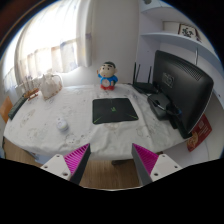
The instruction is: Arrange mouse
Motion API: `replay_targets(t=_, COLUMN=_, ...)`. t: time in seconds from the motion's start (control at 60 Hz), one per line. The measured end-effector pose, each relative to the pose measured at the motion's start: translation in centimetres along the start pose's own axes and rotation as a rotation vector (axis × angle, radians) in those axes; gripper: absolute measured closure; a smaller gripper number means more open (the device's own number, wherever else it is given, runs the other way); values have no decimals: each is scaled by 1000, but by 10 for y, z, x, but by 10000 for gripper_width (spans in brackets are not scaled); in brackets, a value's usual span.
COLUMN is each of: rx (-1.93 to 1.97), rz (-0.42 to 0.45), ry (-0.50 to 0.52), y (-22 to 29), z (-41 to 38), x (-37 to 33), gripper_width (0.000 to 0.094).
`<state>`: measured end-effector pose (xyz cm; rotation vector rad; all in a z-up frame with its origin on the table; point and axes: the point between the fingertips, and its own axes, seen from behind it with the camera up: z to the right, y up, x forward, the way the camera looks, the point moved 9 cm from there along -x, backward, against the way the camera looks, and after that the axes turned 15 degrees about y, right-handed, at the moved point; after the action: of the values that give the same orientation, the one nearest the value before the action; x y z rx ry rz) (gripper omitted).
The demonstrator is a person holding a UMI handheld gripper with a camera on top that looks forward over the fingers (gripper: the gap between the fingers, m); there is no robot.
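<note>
A black mouse pad (114,110) lies mid-counter, with a blue-and-white cartoon figurine (106,75) standing beyond it and a dark monitor (184,90) to its right. The small white mouse (63,125) sits well left of the pad, with nothing between it and the fingers. The counter (60,140) wears a pale patterned cloth; bright windows (50,40) line the room behind. The gripper (112,162) hangs at the near edge, its pink-padded fingers (77,159) spread wide apart and holding nothing.
</note>
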<state>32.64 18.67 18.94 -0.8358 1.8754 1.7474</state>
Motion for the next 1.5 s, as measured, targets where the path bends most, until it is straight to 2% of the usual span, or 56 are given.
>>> replay_targets(t=0.2, rx=-11, rz=3, ry=23, y=2, z=-37, x=27, gripper_width=73)
replay_targets(t=0.517, rx=-84, rz=4, ry=115, y=-1, z=-153, x=79, gripper_width=81)
replay_targets(t=0.733, rx=-117, rz=70, ry=129, y=-2, z=-202, x=122, gripper_width=83)
replay_targets(t=0.933, rx=-105, rz=141, ry=106, y=-7, z=-198, x=184, gripper_width=83)
replay_targets(t=1.5, rx=-93, rz=154, ry=127, y=28, z=-175, x=285, gripper_width=80)
